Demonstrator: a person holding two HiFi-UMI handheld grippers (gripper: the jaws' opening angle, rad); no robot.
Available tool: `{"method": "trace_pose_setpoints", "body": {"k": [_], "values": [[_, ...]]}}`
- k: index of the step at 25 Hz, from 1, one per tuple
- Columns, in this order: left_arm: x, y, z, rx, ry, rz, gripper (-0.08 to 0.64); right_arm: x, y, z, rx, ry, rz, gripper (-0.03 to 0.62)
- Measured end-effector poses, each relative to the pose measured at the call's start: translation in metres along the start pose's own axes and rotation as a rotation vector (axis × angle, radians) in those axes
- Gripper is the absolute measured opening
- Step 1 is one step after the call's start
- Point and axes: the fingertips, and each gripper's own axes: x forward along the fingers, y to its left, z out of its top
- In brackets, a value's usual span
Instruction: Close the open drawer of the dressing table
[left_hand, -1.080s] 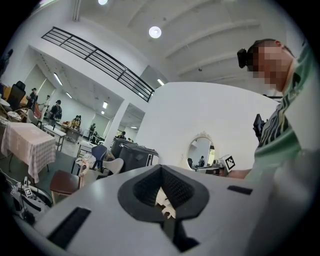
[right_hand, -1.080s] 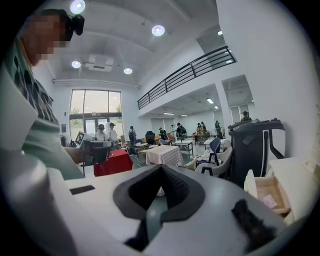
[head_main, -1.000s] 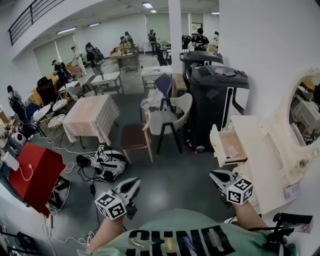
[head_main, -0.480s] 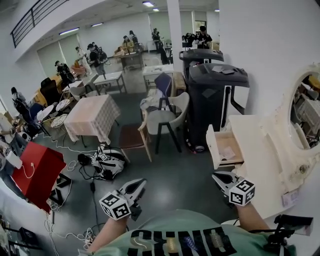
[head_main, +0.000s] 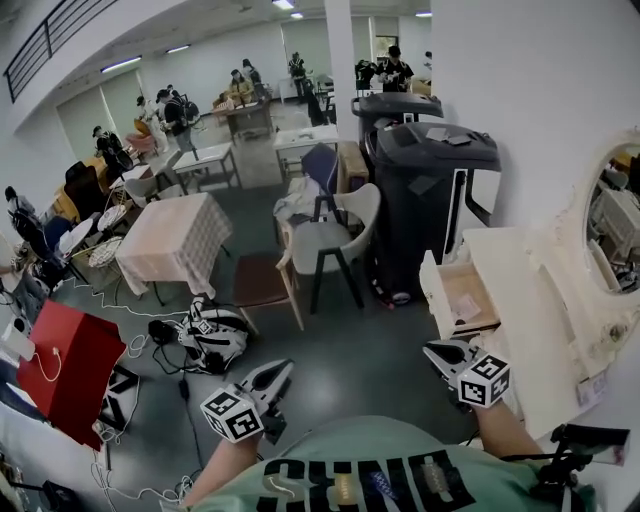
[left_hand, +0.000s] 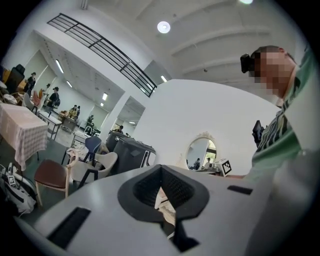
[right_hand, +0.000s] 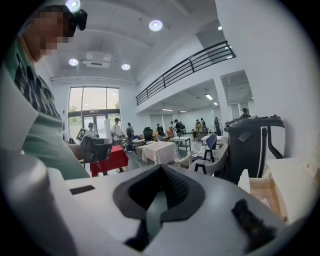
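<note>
The drawer stands pulled out of the dressing table, just beside the black bin. The right gripper is near the drawer, its jaws together and empty. The left gripper, also closed on nothing, is well apart.

1. The cream bench stands against the white wall; its drawer is pulled out.
2. An oval mirror rises from the bench top.
3. The grey floor carries a white chair, a brown stool, a dark bin and a black-and-white bag.
</note>
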Motion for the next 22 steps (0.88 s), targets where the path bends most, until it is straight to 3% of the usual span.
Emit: {"method": "trace_pose_setpoints", "body": {"k": [9, 16, 22], "values": [[-0.014, 0.132, 0.076, -0.004, 0.023, -0.134, 0.006, 0.108, 0.025, 0.052, 0.014, -0.007, -0.125, 0.012], [0.014, 0.19, 0.073, -0.04, 0.085, -0.236, 0.006, 0.144, 0.022, 0.048, 0.019, 0.062, -0.218, 0.012], [0.057, 0.188, 0.054, -0.073, 0.147, -0.334, 0.006, 0.124, -0.005, 0.043, 0.075, 0.076, -0.325, 0.012]]}}
